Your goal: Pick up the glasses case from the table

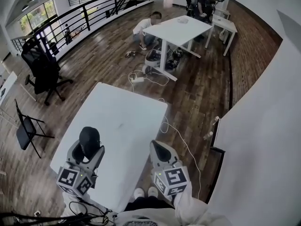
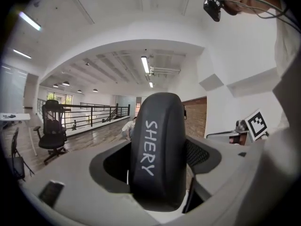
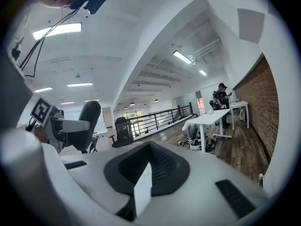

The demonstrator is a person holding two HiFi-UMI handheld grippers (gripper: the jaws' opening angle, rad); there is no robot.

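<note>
The black glasses case [image 1: 89, 139] stands on end between the fingers of my left gripper [image 1: 87, 150], which is shut on it and holds it up above the near part of the white table [image 1: 123, 117]. In the left gripper view the glasses case [image 2: 157, 149] fills the middle, white lettering up its side, clamped in the left gripper [image 2: 157, 175]. My right gripper [image 1: 162, 150] hovers level at the table's near right edge, jaws together with nothing in them. In the right gripper view the right gripper [image 3: 148, 166] points across the room, and the glasses case [image 3: 89, 119] shows at the left.
A black office chair [image 1: 44, 69] and a folding chair [image 1: 26, 128] stand left of the table. Cables [image 1: 181, 138] trail over the wooden floor on the right, beside a white wall. Farther back a person crouches by a second white table [image 1: 178, 29].
</note>
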